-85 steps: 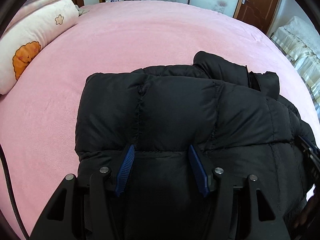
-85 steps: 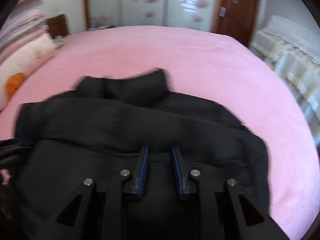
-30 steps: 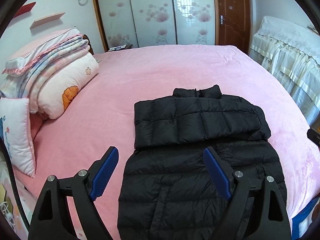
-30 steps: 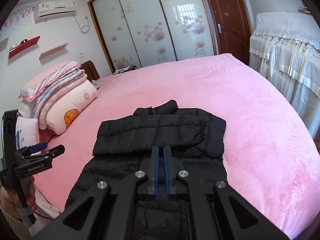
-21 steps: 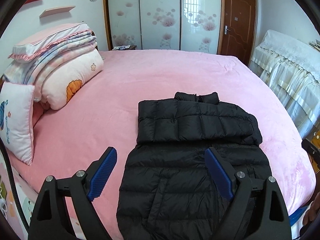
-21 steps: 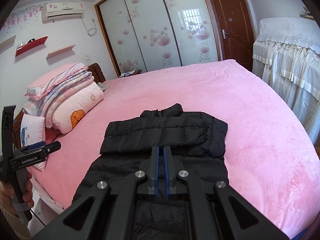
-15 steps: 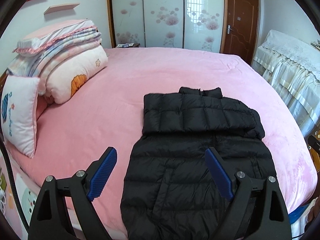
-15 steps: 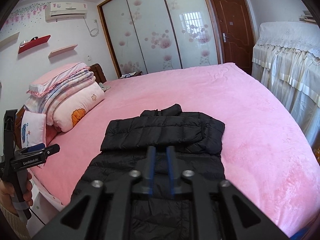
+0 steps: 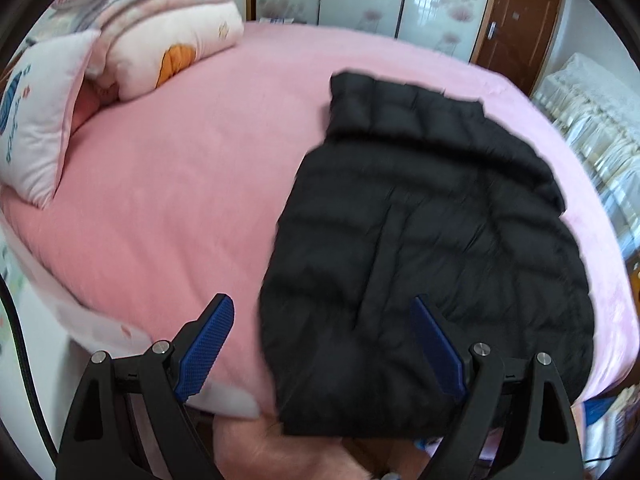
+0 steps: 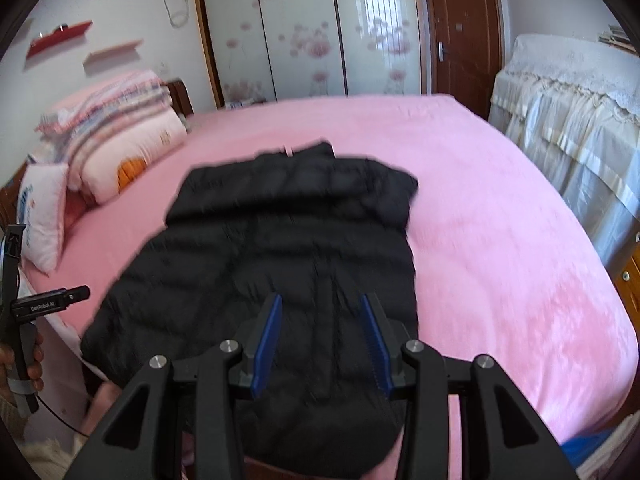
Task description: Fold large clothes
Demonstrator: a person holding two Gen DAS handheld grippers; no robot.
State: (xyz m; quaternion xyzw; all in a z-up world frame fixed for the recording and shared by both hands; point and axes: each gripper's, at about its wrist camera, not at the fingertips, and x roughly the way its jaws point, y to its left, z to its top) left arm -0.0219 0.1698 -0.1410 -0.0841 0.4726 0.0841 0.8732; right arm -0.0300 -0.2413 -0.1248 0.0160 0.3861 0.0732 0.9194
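A black puffer jacket [image 9: 432, 232] [image 10: 280, 248] lies flat on the pink bed [image 9: 168, 184] [image 10: 500, 216], sleeves folded across its chest, hem hanging over the near edge. My left gripper [image 9: 320, 320] hovers open above the hem's left corner, nothing between its blue pads [image 9: 208, 340]. My right gripper [image 10: 320, 320] hangs above the lower middle of the jacket; its jaws are opening and nothing is pressed between its pads [image 10: 268, 332]. In the right wrist view the left gripper's handle [image 10: 44, 304] shows at the far left, held by a hand [image 10: 16, 364].
Folded quilts and pillows [image 9: 152, 28] [image 10: 104, 140] are stacked at the bed's left end. A sliding wardrobe [image 10: 304, 32] and a brown door [image 10: 460, 28] stand behind. A lace-covered piece of furniture [image 10: 568, 112] flanks the bed on the right.
Both grippers have dropped down and in toward the jacket's hem. The right gripper's jaws, shut a second ago, have parted. The left gripper stayed wide.
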